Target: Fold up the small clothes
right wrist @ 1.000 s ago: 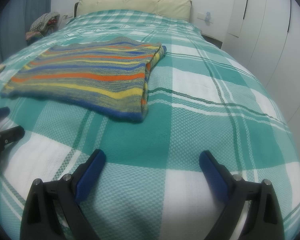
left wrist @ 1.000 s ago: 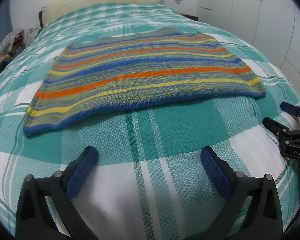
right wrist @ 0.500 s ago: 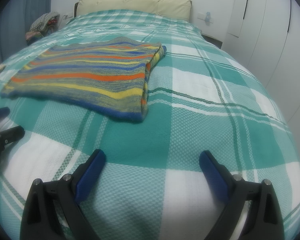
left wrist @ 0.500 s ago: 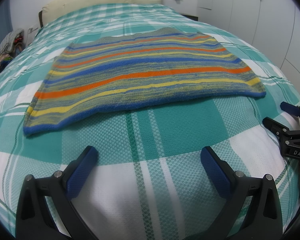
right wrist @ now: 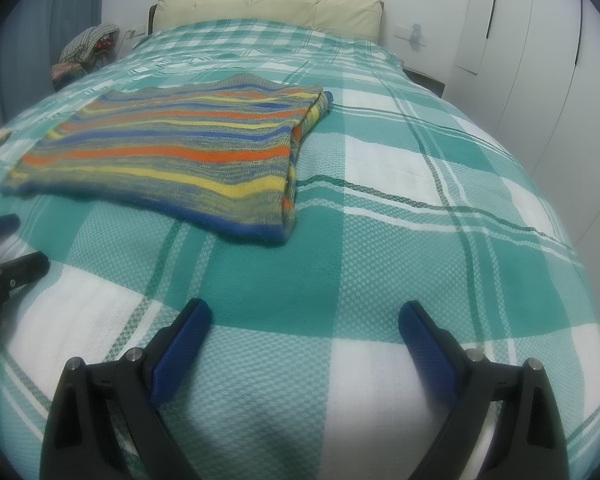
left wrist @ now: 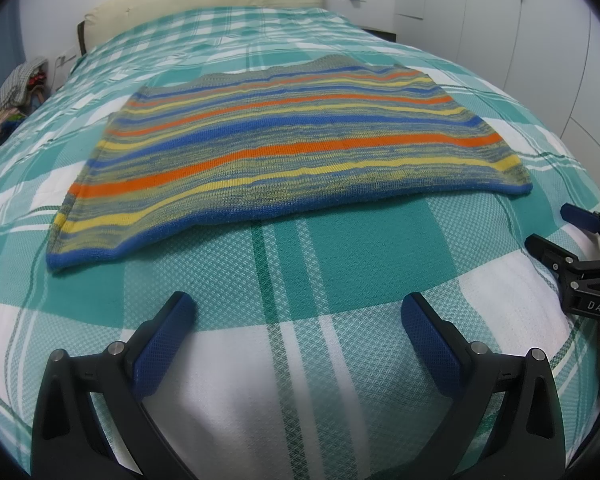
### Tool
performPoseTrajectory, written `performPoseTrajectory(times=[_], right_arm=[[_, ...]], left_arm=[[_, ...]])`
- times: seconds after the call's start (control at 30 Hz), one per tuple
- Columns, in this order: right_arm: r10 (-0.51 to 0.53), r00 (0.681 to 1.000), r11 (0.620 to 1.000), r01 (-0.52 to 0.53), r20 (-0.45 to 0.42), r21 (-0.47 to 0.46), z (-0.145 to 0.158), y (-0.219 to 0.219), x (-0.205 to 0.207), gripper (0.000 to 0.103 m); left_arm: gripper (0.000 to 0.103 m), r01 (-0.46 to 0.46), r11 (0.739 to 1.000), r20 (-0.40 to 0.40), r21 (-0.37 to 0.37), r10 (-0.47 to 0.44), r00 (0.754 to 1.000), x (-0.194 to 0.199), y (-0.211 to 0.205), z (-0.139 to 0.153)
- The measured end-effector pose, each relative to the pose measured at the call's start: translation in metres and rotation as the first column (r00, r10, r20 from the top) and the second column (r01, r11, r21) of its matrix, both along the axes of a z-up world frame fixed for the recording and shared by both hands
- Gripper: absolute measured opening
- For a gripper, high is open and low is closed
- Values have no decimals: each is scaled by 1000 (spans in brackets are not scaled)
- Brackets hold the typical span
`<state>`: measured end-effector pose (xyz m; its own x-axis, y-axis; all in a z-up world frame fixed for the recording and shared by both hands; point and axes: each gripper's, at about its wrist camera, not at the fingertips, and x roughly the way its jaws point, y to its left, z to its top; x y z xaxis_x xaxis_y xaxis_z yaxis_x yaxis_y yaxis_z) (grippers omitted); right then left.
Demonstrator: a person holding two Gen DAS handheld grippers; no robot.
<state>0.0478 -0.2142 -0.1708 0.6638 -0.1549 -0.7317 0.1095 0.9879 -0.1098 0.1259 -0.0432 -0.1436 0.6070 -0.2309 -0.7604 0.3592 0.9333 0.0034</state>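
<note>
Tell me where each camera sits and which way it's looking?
Left wrist: on the left gripper, low over the bed, facing the striped knit; its open jaws show, with the right gripper at the right edge.
Right wrist: on the right gripper, same direction; open jaws, left gripper at the left edge.
Shared: knit, bed, headboard, wardrobe.

My right gripper hangs with jaws spread wide above the checked bedspread, holding nothing. The striped knit garment lies folded ahead to my left, clear of my pads.
</note>
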Motion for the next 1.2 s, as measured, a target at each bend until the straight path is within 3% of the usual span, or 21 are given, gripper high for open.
performPoseTrajectory(times=[0.57, 0.67, 0.7, 0.83, 0.97, 1.13, 1.17, 1.2], right_arm=[[-1, 1000, 1000, 1, 0, 1, 0, 1, 0, 95], [12, 1000, 999, -12, -10, 44, 4, -5, -1, 95], [35, 999, 994, -32, -25, 102, 10, -13, -1, 95], [55, 997, 951, -68, 52, 301, 45, -59, 15, 94], [136, 990, 878, -136, 34, 459, 67, -96, 87, 94], [299, 946, 756, -152, -129, 636, 43, -103, 203, 75], [311, 937, 745, -138, -157, 652, 38, -100, 217, 71], [321, 928, 746, -124, -190, 654, 29, -95, 236, 70]], left_arm=[[103, -3, 1000, 7, 8, 3, 1000, -1, -1, 2], [101, 19, 998, 42, 58, -21, 999, -9, -10, 16], [101, 61, 996, 71, 61, -65, 995, -15, -17, 24], [101, 257, 965, 101, 47, -260, 960, -26, -62, 41], [101, 449, 893, 38, 43, -450, 892, -14, -131, 34], [85, 481, 875, -5, 53, -482, 876, 16, -177, 19], [81, 483, 874, 1, 45, -484, 875, 20, -179, 21], [69, 480, 876, 5, 43, -481, 877, 24, -180, 22]])
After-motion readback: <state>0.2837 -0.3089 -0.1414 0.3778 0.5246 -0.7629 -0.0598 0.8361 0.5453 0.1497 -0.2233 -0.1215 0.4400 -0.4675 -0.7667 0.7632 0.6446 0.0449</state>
